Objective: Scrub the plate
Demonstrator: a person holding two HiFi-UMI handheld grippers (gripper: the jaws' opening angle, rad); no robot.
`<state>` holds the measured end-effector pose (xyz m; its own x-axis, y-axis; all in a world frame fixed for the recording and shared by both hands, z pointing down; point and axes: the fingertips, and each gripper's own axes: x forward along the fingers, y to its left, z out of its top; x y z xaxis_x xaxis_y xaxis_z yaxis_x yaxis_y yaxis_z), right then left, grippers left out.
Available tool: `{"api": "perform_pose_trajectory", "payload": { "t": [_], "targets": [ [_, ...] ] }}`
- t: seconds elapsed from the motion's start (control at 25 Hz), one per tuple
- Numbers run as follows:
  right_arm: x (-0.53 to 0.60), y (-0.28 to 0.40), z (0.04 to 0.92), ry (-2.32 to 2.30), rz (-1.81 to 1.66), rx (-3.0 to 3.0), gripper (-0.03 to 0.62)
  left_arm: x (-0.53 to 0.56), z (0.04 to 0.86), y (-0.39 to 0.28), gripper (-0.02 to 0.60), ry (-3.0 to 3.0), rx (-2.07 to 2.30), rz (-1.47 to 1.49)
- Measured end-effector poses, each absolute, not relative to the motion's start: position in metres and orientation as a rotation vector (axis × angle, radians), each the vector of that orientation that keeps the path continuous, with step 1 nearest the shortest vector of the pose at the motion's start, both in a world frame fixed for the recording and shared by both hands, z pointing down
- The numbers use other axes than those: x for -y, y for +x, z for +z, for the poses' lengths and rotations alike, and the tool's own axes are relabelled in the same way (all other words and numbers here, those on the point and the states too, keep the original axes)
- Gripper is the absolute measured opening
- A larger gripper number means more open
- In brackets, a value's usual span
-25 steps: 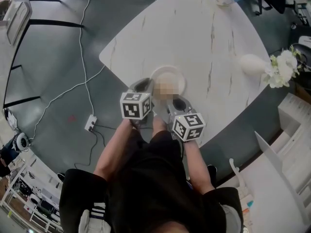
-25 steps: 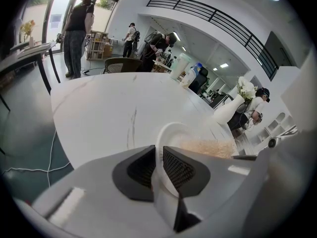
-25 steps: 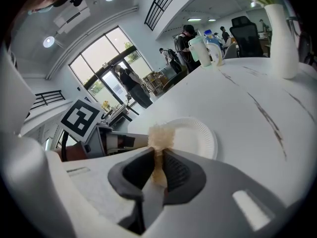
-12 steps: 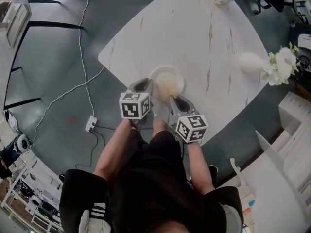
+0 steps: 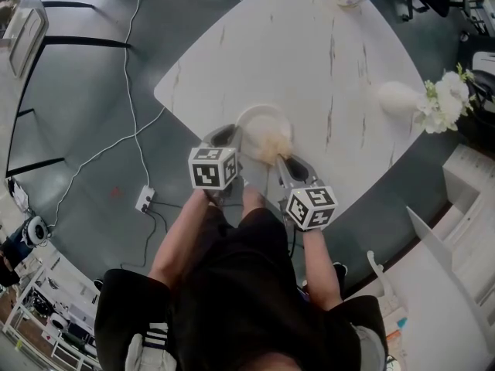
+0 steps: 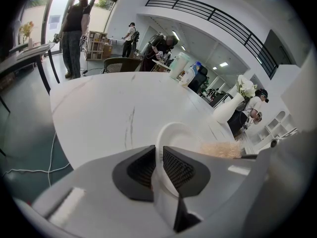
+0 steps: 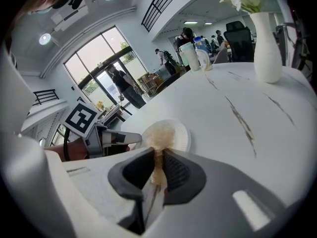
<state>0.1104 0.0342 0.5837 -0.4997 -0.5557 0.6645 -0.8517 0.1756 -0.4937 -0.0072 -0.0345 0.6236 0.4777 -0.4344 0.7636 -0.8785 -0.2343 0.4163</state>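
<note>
Plate (image 5: pixel 257 119) rim nipped in L gripper (image 6: pixel 158 157); R gripper (image 7: pixel 158 165) pinching tan scrubber (image 7: pixel 159 134), prob. loofah, atop plate.

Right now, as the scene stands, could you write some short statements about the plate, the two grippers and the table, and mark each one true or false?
1. The left gripper is shut on the rim of the plate. True.
2. The right gripper is empty. False: it is shut on a beige scrubber.
3. The scrubber is over the plate. True.
4. The plate sits in the middle of the table. False: it is near the table's edge, close to the person.
5. The white vase touches the plate. False: it stands well apart from it, towards the right gripper's side.
</note>
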Motion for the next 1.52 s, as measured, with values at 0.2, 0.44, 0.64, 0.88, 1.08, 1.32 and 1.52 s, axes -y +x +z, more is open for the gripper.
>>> {"api": "perform_pose_trajectory", "payload": {
  "t": [0.2,0.44,0.64,0.88,1.08,1.32,1.52],
  "targets": [
    [-0.037,0.124,0.581,1.376,1.240,2.107,0.052,0.034,0.623,-0.006,0.054,1.852,1.101,0.639],
    [-0.038,0.139,0.578,1.424,1.229,2.084,0.052,0.034,0.623,-0.007,0.054,1.842,1.103,0.631],
    [-0.038,0.138,0.577,1.424,1.224,2.092,0.052,0.034,0.622,-0.006,0.054,1.848,1.108,0.635],
    [-0.038,0.131,0.572,1.425,1.223,2.113,0.052,0.033,0.616,-0.003,0.124,1.875,1.089,0.609],
    [-0.039,0.130,0.567,1.432,1.219,2.120,0.052,0.028,0.615,0.000,0.232,1.872,1.060,0.615],
    [-0.041,0.128,0.564,1.441,1.214,2.129,0.052,0.024,0.611,-0.001,0.244,1.884,1.057,0.615],
    [-0.041,0.128,0.554,1.464,1.193,2.146,0.052,0.023,0.600,-0.005,0.191,1.902,1.080,0.615]
  ]
}}
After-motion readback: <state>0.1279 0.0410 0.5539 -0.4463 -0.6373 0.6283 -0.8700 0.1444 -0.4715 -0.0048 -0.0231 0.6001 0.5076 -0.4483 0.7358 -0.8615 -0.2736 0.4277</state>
